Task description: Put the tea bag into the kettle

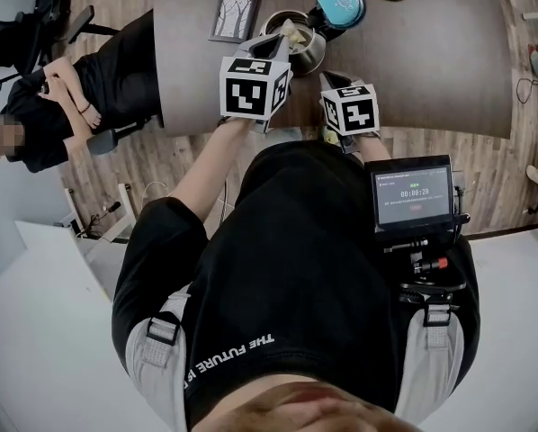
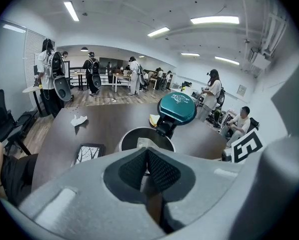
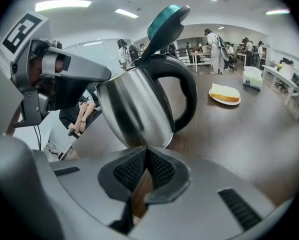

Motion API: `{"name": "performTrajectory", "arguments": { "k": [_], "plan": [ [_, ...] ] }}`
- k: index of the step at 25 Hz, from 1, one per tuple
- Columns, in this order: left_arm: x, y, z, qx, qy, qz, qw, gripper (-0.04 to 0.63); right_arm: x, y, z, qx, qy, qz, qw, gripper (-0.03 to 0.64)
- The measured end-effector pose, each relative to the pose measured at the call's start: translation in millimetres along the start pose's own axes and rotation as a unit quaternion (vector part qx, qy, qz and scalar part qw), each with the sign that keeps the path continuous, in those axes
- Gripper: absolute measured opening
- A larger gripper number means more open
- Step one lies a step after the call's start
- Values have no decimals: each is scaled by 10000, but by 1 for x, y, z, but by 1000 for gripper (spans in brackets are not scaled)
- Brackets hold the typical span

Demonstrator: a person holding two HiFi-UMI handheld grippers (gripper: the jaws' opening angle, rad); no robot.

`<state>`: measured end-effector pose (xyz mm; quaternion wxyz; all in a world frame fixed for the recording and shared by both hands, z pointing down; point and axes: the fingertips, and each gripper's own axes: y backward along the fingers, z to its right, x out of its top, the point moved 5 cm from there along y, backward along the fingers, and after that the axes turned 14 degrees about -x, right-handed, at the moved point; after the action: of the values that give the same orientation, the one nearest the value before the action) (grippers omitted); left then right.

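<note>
Upright kettle (image 3: 134, 109); left gripper (image 2: 147, 152) pinches tea bag (image 2: 144, 143), its length pointing ahead over the mouth; right gripper (image 3: 145, 150) closed, empty

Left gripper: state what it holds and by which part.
The tea bag, apparently pinched at its upper end by the left gripper; the rest hangs in the kettle's mouth.

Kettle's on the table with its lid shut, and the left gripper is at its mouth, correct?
Not quite: the lid is open, tipped up off the kettle, as the right gripper view shows plainly. The rest holds: the kettle stands on the table, and the left gripper is at its mouth.
</note>
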<state>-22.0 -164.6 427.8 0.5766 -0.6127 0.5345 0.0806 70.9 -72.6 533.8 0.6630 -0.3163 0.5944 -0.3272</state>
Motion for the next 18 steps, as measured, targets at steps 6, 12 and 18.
{"name": "performTrajectory", "arguments": {
  "k": [6, 12, 18],
  "plan": [
    [-2, -4, 5, 18, -143, -51, 9999, 8, 0, 0, -1, 18, 8, -3, 10000, 8],
    [-3, -6, 7, -19, -210, -14, 9998, 8, 3, 0, -2, 29, -10, 27, 10000, 8],
    [-1, -7, 7, -48, -248, -26, 9997, 8, 2, 0, -2, 23, -7, 11, 10000, 8]
  ]
}}
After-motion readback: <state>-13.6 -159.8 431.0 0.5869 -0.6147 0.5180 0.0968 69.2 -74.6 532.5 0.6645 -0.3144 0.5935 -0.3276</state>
